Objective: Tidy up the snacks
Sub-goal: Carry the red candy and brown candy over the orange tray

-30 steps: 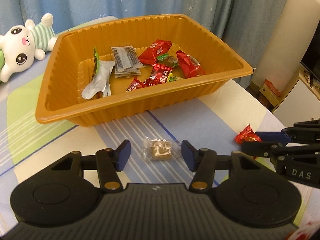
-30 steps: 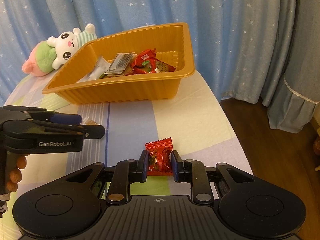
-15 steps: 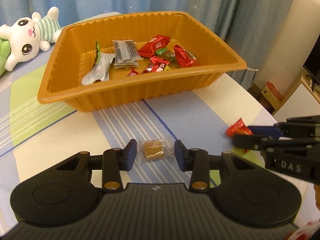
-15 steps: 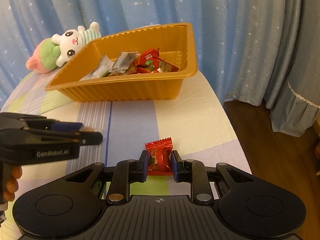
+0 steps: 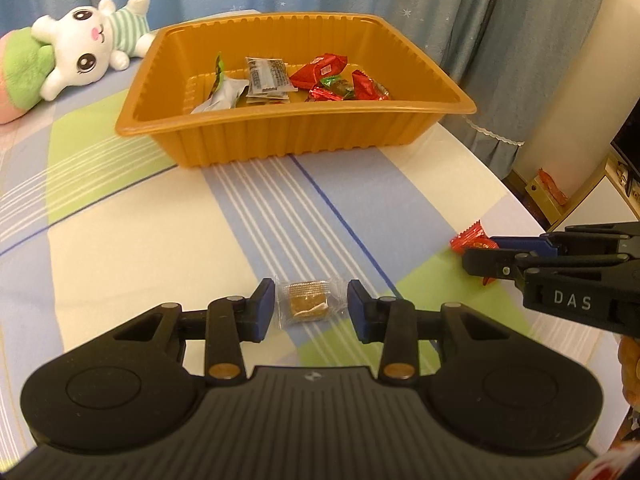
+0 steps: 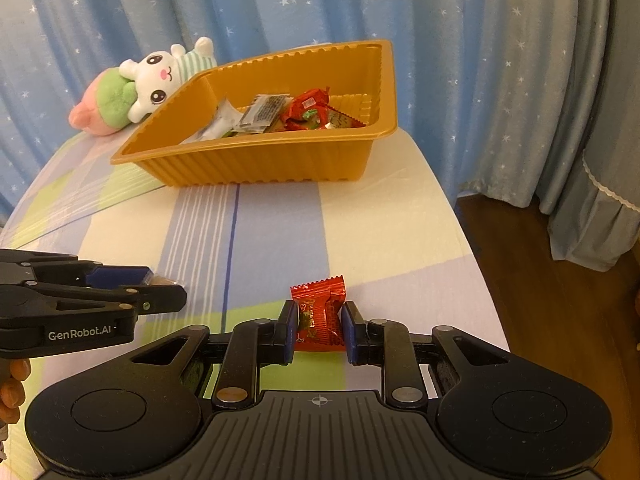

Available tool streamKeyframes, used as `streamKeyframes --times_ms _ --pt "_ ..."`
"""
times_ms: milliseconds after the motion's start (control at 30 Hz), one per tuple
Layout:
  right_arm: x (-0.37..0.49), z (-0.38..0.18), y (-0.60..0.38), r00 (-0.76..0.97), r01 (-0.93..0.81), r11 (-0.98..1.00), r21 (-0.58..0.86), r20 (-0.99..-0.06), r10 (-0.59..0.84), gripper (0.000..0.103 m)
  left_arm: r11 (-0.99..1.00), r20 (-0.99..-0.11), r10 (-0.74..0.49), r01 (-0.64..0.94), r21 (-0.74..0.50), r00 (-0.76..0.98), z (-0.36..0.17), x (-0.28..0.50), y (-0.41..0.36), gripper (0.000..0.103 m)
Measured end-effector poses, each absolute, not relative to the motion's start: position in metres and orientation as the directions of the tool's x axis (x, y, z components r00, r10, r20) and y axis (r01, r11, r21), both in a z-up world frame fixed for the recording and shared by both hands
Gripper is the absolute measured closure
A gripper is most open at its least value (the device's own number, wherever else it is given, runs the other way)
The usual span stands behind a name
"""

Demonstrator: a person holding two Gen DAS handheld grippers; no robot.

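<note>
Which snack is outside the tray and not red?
The clear-wrapped brown snack lying on the tablecloth between the left gripper's fingers. The other loose one, the red candy, is in the right gripper.

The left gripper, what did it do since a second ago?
The left gripper brought its jaws in around the clear-wrapped brown candy and pulled back from the orange tray, which now looks farther off. The wrapper looks just touched at its edges. Unchanged: the right gripper stays shut on the red candy, and the snacks remain in the tray.
</note>
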State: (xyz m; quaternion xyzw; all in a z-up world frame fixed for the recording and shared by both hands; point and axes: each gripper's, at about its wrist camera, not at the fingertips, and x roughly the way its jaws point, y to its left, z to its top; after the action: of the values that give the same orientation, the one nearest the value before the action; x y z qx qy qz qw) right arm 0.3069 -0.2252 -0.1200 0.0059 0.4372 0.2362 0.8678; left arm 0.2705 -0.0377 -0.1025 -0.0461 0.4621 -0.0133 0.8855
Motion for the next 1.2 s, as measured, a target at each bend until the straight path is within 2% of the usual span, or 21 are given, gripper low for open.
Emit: streamKeyframes --times_ms 500,1200 --pt "0.291 -0.098 -0.244 0.520 -0.439 0.868 0.233 -0.722 0.457 0.079 0.992 -0.759 -0.034 -0.072 -0.107 0.650 -0.057 0.241 -0.037 0.067" --pt "0.330 -0.042 -0.222 0.565 -0.485 0.832 0.270 -0.629 0.534 0.079 0.993 -0.681 -0.004 -0.080 -0.091 0.732 -0.009 0.281 -0.004 0.067"
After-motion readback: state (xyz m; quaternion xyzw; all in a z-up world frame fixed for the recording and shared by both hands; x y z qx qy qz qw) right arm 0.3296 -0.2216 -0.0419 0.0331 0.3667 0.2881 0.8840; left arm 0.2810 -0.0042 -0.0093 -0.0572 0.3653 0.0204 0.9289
